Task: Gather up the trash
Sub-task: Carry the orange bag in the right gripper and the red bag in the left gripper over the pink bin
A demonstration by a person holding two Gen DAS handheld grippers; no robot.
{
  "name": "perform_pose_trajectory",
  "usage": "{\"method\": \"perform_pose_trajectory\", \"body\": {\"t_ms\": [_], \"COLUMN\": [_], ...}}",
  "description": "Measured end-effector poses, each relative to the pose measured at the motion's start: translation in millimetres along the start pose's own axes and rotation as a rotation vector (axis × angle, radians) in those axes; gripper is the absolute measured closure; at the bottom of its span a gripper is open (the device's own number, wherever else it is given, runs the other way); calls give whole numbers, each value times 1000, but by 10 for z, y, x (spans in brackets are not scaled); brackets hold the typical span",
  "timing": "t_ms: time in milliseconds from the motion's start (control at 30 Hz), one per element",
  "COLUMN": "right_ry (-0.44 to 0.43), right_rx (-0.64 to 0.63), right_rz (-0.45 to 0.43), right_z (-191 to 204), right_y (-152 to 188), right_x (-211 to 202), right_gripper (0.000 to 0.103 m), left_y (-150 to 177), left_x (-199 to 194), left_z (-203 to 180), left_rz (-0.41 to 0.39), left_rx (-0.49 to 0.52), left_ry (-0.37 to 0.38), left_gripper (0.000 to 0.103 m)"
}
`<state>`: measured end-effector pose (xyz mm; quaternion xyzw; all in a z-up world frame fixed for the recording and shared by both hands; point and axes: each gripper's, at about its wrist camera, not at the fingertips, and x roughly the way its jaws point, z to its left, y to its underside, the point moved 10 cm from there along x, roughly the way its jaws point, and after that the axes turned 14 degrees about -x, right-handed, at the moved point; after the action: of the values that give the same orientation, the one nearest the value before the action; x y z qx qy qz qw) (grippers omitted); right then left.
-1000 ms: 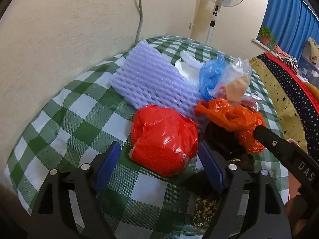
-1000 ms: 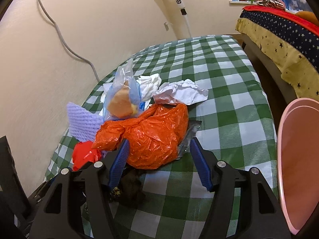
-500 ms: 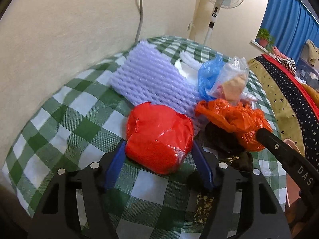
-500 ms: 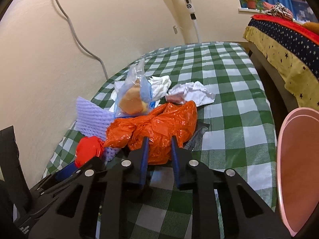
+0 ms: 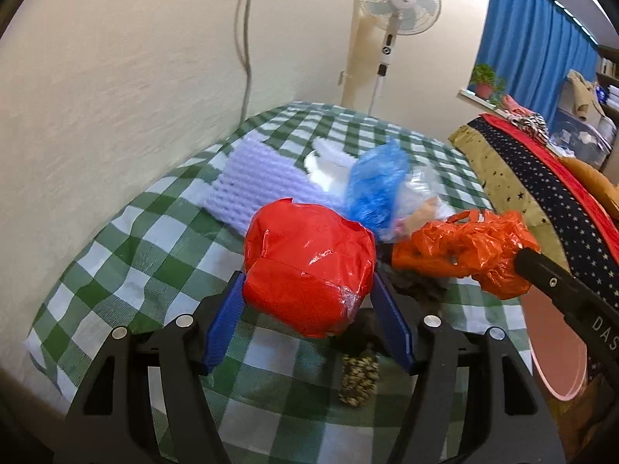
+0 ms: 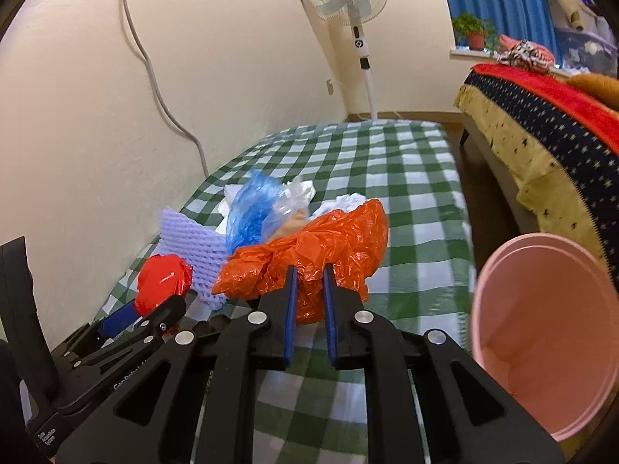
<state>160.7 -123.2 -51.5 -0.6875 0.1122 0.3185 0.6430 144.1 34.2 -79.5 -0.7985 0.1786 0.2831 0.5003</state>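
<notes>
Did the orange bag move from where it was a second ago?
Yes. The orange bag, pinched in the closing right gripper, has come up off the checked tablecloth toward the pink bin.

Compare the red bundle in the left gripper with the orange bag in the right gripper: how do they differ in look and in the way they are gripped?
The red bundle is a smooth, taut, rounded lump; the orange bag is crinkled and loosely bunched.

The left gripper spans the bundle's full width, jaws wide; the right gripper, jaws narrow and closing, pinches only a fold of the bag.

Both are shiny plastic, each held over the green checked cloth.
</notes>
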Motion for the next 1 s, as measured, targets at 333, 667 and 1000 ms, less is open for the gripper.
{"method": "perform_pose_trajectory", "body": {"t_ms": [333, 667, 1000], "right_ry": [107, 199, 284], "right_rx": [-10, 3, -5], "right_rz": [-13, -19, -45], "right_z": [-313, -649, -1059], "right_y": [-81, -137, -168], "right_x": [-511, -977, -1433], "right_gripper": [90, 90, 90], "left_y": [5, 75, 166], "left_x": [-268, -457, -575], "left_z": [-230, -506, -795], "left_rz": [-27, -36, -44], "left_rx": [31, 68, 114], "left_ry": [76, 143, 200], "left_gripper": [39, 39, 39]}}
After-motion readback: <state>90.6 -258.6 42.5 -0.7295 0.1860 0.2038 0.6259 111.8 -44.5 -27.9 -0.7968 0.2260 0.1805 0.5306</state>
